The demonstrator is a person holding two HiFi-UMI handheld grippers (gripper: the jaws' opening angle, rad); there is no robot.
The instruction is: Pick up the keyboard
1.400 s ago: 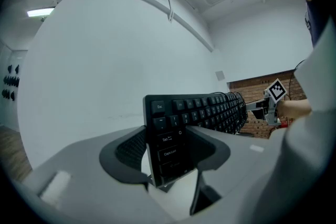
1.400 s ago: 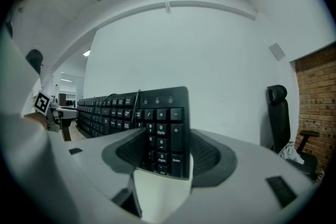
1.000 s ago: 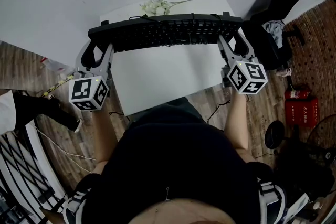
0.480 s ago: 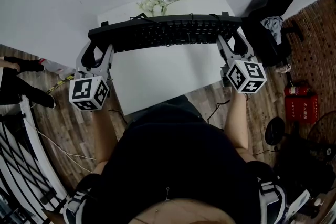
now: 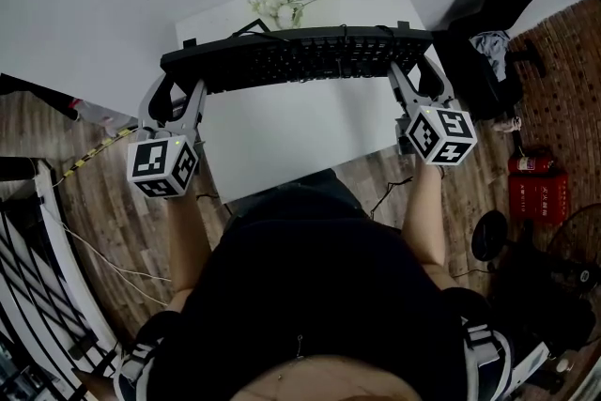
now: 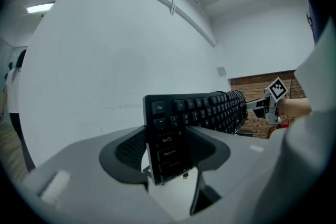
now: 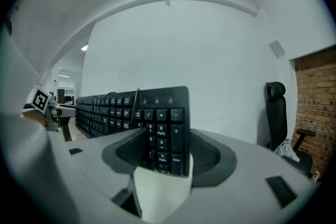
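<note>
The black keyboard (image 5: 300,56) hangs lengthwise over the far part of the white table (image 5: 282,141), tipped on edge with its keys facing me. My left gripper (image 5: 178,87) is shut on its left end, the pads pressing either side of the Tab and Caps Lock keys (image 6: 169,145). My right gripper (image 5: 420,72) is shut on the right end, clamped over the number pad (image 7: 160,147). In the left gripper view the keyboard (image 6: 199,110) runs away to the right; in the right gripper view it (image 7: 121,107) runs off to the left. Its cable (image 5: 249,29) loops behind the top edge.
A small bunch of white flowers (image 5: 282,7) lies at the table's far edge behind the keyboard. A black office chair (image 5: 498,0) stands right of the table, also seen as the chair (image 7: 275,113). A red fire extinguisher (image 5: 532,167) and red box (image 5: 540,199) sit on the wooden floor at right.
Both grippers and the keyboard stay nearly still. A person's feet on the floor at the left have moved off toward the left edge.
</note>
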